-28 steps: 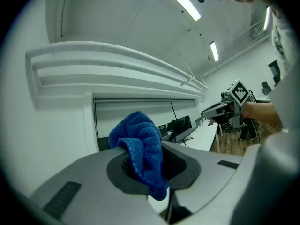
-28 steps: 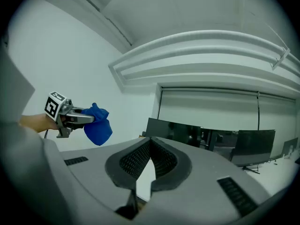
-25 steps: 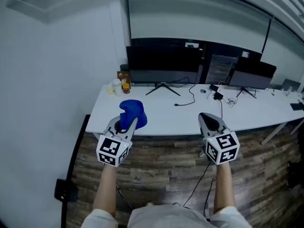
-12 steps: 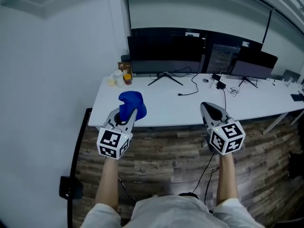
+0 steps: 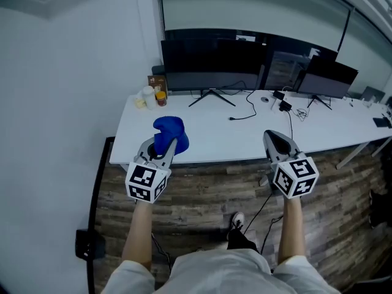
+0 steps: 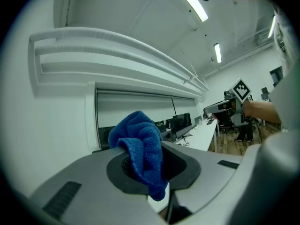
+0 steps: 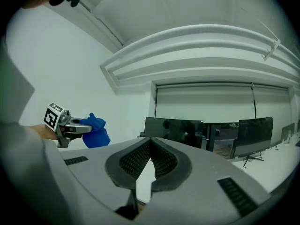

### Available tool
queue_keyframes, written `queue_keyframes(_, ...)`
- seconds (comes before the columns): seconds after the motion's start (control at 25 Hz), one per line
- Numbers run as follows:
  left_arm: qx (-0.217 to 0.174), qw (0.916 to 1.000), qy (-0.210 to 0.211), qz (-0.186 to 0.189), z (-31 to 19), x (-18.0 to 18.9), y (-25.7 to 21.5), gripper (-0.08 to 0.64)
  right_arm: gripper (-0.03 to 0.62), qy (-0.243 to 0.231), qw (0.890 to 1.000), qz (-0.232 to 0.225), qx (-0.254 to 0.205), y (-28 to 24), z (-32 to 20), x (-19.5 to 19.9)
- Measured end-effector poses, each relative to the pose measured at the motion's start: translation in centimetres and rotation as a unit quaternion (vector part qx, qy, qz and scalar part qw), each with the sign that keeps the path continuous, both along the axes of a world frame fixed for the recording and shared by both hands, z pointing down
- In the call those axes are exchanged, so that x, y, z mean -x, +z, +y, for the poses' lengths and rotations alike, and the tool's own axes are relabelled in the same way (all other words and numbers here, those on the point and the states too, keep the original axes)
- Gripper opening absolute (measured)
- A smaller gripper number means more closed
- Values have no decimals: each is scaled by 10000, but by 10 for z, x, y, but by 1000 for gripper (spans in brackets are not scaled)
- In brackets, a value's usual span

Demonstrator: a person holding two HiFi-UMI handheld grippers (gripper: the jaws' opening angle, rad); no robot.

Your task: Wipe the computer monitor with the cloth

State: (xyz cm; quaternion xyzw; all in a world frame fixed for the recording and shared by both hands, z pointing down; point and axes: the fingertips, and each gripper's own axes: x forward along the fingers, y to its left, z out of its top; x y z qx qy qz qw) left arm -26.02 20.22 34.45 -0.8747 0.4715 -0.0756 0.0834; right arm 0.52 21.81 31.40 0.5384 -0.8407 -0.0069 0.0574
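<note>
At the lower left of the head view, the blue cloth (image 5: pixel 169 133) is pinched in the left claw (image 5: pixel 166 152). Most of it is bunched above the jaws, and one fold is seen hanging down between them in the left gripper view. At the lower right, the right claw (image 5: pixel 277 142) is pressed together on nothing. Both claws are held short of the near edge of the white tabletop (image 5: pixel 202 141). The computer monitor (image 5: pixel 211 57) stands at the far edge, in the upper middle of the frame, well apart from the cloth, so no wiping is yet begun.

Several faults can be foreseen. Since the cloth appears to be gripped by a fold only, it may be dragged out of the pinch once it is pressed across the screen. If the bunch is not led first, the screen could be scraped by the hard jaw tips. The monitor is carried on a thin splayed foot and is not braced, so it could be rocked or pushed back by heavy pressure. The cable (image 5: pixel 248 112) and the small bottles (image 5: pixel 150 100) could be snagged or knocked on the reach across.
</note>
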Motion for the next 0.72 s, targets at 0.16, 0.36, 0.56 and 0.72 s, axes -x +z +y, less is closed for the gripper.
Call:
queue_keyframes(0.16, 84, 9999, 12, -65, -39, -19, 11, 66, 14, 98, 9999, -55, -38, 9, -41, -24)
queue_keyframes(0.36, 206, 9996, 14, -184, -111, -62, 19, 66, 14, -4, 9998, -181, 11, 16, -118, -65)
queue_keyframes(0.56, 317, 9993, 65, -200, -195, -126, 14, 66, 14, -186, 9994, -240, 155, 14, -207, -115)
queue_keyframes(0.72, 356, 9992, 48, -165, -264, -174, 6, 66, 14, -249, 9993, -119, 264, 11, -273, -158)
